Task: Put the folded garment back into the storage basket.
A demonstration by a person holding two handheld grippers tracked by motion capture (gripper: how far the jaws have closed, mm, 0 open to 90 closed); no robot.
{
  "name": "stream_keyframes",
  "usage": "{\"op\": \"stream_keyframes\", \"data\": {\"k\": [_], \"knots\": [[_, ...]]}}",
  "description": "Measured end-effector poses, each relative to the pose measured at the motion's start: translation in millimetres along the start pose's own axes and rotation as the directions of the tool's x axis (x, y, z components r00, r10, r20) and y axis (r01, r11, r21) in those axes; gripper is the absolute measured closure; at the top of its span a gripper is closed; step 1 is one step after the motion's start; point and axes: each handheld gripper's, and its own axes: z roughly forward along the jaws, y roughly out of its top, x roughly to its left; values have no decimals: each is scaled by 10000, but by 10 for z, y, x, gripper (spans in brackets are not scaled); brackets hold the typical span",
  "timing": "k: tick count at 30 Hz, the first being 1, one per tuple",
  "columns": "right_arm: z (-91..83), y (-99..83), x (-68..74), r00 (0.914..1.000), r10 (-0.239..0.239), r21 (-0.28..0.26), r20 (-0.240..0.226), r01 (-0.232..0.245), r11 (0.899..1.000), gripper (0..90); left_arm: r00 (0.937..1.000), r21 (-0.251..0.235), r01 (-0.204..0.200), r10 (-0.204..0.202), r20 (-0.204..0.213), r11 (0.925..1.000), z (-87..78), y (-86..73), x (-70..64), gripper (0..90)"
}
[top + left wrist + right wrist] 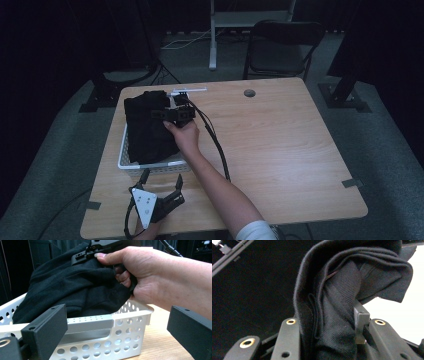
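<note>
A black cloth (147,130) is heaped in a white perforated basket (150,167) at the table's left side. My right gripper (160,114), held in a hand (186,136), is shut on a bunched fold of the cloth above the basket's far end. In the right gripper view the folds (337,290) are pinched between the jaws of my right gripper (332,337). My left gripper (161,179) stands open on the table just in front of the basket. In the left gripper view its jaws are spread wide before the basket wall (100,322), with the cloth (75,287) and hand (150,272) behind.
The wooden table (280,150) stretches bare to the right. A grey round disc (249,93) and a white bar (190,91) lie near the far edge. The right gripper's cable (216,142) runs along the forearm. A folding chair (280,45) stands behind the table.
</note>
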Motion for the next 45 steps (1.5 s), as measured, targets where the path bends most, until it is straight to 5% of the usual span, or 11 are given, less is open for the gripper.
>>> {"op": "stream_keyframes", "data": {"k": [15,26,32,37,45], "knots": [[70,-20,70,9935,-570,769,988,495,9958,621,10000,1,-4,4,0,10000,1,0,0,45],[93,-14,52,9803,-1228,1866,1544,931,9780,610,10000,26,-18,18,2,10000,3,1,1,45],[152,-8,70,9774,-1404,2407,1578,998,9655,526,10000,36,-9,8,82,10000,4,1,2,45],[172,-9,109,9667,-1783,2461,1837,1304,9604,481,10000,12,0,0,78,10000,2,0,2,45],[169,-5,115,9703,-1764,2637,1658,1288,9560,363,10000,19,-7,6,81,10000,3,1,3,45]]}}
